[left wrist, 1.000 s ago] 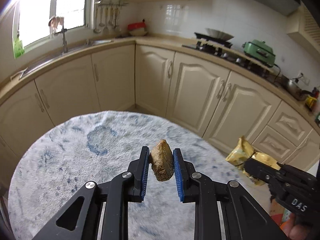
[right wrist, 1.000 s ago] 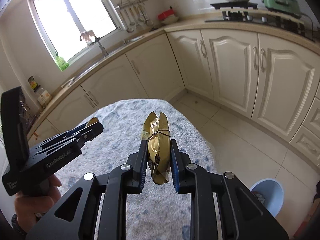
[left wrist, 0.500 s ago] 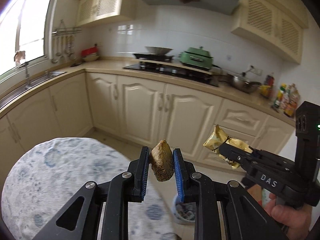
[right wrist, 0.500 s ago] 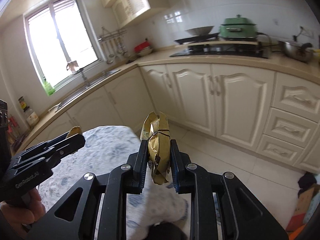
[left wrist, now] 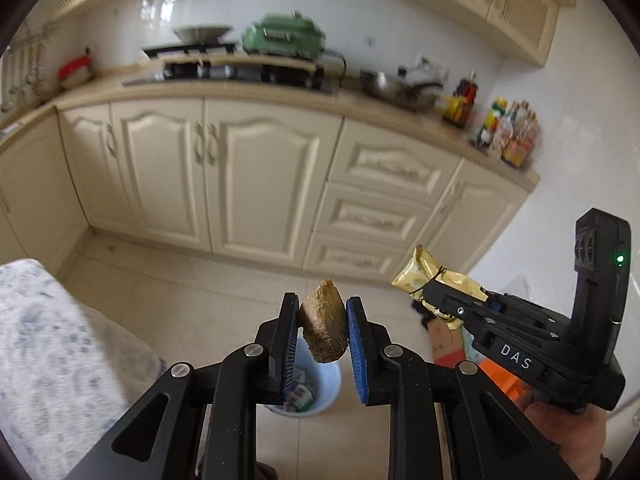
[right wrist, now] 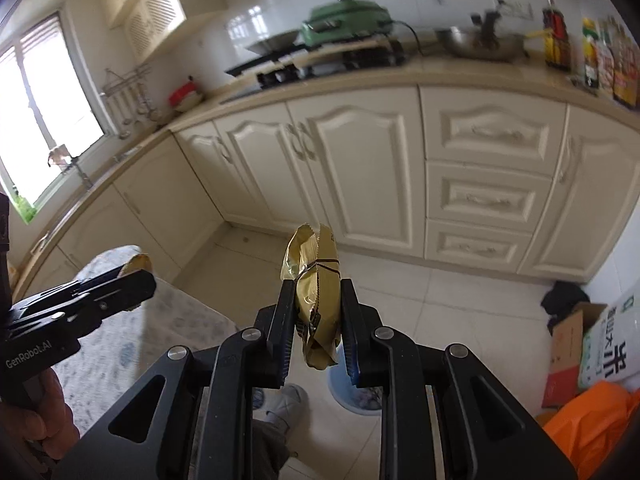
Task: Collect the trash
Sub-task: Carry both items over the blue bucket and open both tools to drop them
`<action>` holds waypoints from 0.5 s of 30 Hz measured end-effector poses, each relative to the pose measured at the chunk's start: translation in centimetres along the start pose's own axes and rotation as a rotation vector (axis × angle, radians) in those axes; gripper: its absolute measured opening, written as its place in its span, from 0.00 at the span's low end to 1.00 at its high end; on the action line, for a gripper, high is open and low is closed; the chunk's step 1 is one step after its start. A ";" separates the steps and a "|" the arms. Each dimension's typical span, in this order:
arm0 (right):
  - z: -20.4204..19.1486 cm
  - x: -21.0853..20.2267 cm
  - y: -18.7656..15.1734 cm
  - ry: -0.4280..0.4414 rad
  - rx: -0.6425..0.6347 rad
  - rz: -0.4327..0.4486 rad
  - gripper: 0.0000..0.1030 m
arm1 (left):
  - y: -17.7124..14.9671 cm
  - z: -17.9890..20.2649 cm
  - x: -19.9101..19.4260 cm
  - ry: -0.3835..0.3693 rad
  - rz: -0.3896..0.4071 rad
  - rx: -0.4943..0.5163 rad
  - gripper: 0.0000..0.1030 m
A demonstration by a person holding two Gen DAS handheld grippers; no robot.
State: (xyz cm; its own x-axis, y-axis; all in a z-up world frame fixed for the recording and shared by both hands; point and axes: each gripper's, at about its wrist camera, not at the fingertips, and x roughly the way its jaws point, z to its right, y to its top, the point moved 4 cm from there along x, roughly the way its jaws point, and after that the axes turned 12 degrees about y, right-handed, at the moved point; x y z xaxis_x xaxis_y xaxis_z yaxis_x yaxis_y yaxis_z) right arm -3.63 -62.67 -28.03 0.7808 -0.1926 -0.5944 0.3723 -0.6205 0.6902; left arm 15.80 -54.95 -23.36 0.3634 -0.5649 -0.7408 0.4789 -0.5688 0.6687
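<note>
My left gripper (left wrist: 322, 322) is shut on a brown crumbly lump (left wrist: 323, 327) and holds it in the air above a light blue trash bin (left wrist: 320, 394) on the floor, which has scraps inside. My right gripper (right wrist: 316, 312) is shut on a crumpled gold wrapper (right wrist: 316, 284). The bin shows in the right wrist view (right wrist: 358, 398) just below and behind the fingers, partly hidden. In the left wrist view the right gripper (left wrist: 430, 298) with the wrapper (left wrist: 428, 280) is to the right of the lump.
The table with a blue-white cloth (left wrist: 52, 360) is at the left. Cream cabinets (left wrist: 248, 176) and a counter with a stove (left wrist: 240, 68) lie ahead. A cardboard box (right wrist: 568, 344), an orange bag (right wrist: 588, 424) and a dark bundle (right wrist: 564, 296) sit on the floor at the right.
Both grippers have swung right, away from the table, and tilted down toward the floor. The bin has come into view under them. Both still hold their items.
</note>
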 end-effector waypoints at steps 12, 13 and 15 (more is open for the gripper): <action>11.7 13.5 -5.1 -0.001 0.238 -0.242 0.23 | -1.8 1.6 19.6 -0.026 -0.372 0.079 0.30; 12.5 14.4 -5.5 -0.009 0.253 -0.258 0.24 | -1.5 1.5 20.7 -0.011 -0.389 0.088 0.45; 14.0 16.0 -6.2 -0.002 0.306 -0.268 0.25 | -1.2 1.1 22.6 0.043 -0.410 0.091 0.68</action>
State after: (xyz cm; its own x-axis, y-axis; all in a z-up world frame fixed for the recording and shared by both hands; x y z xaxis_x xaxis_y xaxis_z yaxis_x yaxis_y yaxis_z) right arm -0.48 -72.49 -47.58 0.6755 0.0050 -0.7373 0.3956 -0.8464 0.3566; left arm 22.57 -67.66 -40.84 0.1913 -0.2567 -0.9474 0.5189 -0.7928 0.3196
